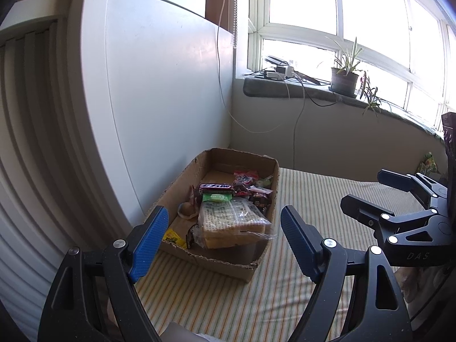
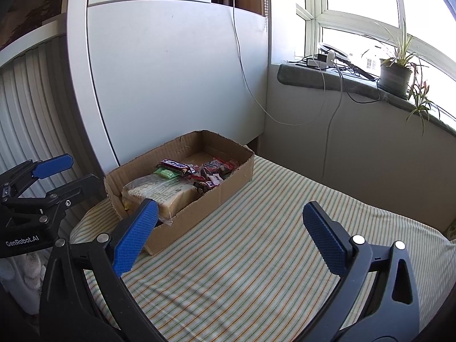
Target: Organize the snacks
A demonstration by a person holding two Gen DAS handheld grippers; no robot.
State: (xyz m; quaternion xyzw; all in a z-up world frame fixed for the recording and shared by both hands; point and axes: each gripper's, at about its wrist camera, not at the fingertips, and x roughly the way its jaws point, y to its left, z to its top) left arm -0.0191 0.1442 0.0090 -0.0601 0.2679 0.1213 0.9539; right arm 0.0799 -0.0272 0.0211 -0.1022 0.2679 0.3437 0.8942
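An open cardboard box (image 1: pixel 265 171) (image 2: pixel 228 176) sits on the striped mattress (image 1: pixel 313 208) (image 2: pixel 256 242), against the white panel. It holds a wrapped bread loaf (image 1: pixel 233 222) (image 2: pixel 162 192), a dark candy bar (image 1: pixel 216 188) (image 2: pixel 173 166), a green packet (image 1: pixel 216 197) (image 2: pixel 166 173) and several small red and dark snack packets (image 1: pixel 248 182) (image 2: pixel 216 171). My left gripper (image 1: pixel 225 239) is open and empty, just in front of the box. My right gripper (image 2: pixel 230 233) is open and empty, over the mattress to the right of the box. Each gripper also shows in the other's view: the right one (image 1: pixel 367 193), the left one (image 2: pixel 68 171).
A white panel (image 1: pixel 171 99) (image 2: pixel 176 79) rises behind the box. A windowsill (image 1: pixel 299 88) (image 2: pixel 327 78) with chargers, cables and potted plants (image 1: pixel 344 77) (image 2: pixel 396 75) lies beyond. A green snack bag (image 1: pixel 427 165) lies at the mattress's far right edge.
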